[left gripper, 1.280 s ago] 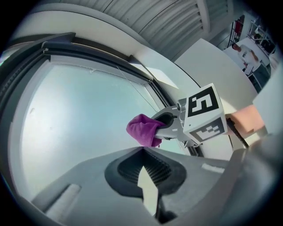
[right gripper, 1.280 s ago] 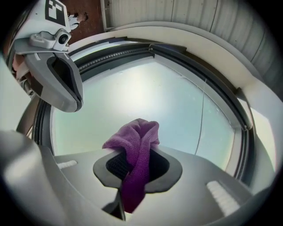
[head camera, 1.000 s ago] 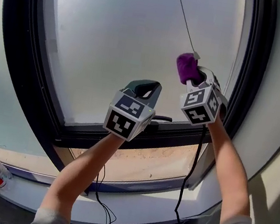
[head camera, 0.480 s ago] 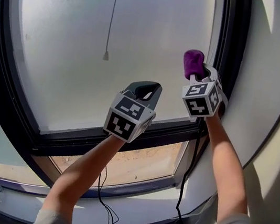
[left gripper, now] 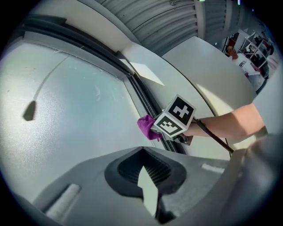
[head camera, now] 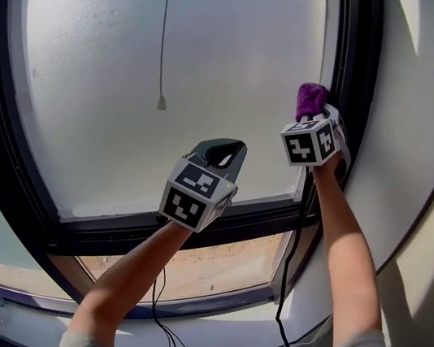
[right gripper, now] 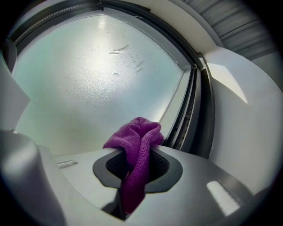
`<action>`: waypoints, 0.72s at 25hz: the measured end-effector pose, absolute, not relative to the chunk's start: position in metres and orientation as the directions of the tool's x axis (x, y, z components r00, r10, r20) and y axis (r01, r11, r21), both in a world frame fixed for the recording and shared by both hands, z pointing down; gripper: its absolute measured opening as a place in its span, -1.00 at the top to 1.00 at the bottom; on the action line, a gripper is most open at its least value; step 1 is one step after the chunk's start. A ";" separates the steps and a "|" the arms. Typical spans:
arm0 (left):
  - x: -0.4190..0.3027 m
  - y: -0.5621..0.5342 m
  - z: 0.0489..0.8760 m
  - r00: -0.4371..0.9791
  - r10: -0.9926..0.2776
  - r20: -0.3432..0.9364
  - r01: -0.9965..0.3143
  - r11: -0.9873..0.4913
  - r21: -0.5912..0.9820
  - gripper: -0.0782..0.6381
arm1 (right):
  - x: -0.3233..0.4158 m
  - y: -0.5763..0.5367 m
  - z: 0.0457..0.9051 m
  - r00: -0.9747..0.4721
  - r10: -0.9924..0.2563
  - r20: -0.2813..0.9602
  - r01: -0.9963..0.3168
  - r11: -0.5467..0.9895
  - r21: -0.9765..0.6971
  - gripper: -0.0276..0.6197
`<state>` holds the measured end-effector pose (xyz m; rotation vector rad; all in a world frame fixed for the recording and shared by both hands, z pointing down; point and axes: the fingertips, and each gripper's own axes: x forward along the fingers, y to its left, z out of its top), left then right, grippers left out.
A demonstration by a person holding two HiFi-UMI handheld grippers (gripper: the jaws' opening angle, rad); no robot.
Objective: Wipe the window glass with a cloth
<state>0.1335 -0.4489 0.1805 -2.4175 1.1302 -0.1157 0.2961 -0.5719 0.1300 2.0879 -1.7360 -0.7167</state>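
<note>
The right hand-held gripper point(right gripper: 137, 170) pinches a purple, nubby microfibre cloth point(right gripper: 135, 141) between its grey jaws. The cloth's bunched, rounded end sticks out ahead of them, and a strip of it runs down through the slit. That end sits at the right edge of the frosted, faintly speckled window glass point(head camera: 218, 70), just beside the dark ribbed frame point(head camera: 352, 67), and seems to touch the pane. The left hand-held gripper point(head camera: 219, 151) hangs lower, in front of the glass, its jaws pressed together on nothing. A thin cord with a small weight point(head camera: 161, 103) dangles before the pane.
</note>
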 end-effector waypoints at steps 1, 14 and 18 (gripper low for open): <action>0.131 -0.450 0.180 0.654 -0.747 -0.118 -0.708 -0.548 -0.446 0.78 | 0.297 -0.576 0.131 0.137 -0.978 -0.154 -0.815 -0.200 0.544 0.62; 0.084 -0.449 0.183 0.596 -0.795 -0.113 -0.746 -0.496 -0.445 0.78 | 0.283 -0.602 0.139 0.072 -0.994 -0.086 -0.813 -0.109 0.572 0.62; 0.071 -0.444 0.178 0.572 -0.811 -0.121 -0.761 -0.470 -0.446 0.78 | 0.274 -0.594 0.139 0.018 -0.995 -0.096 -0.804 -0.072 0.590 0.62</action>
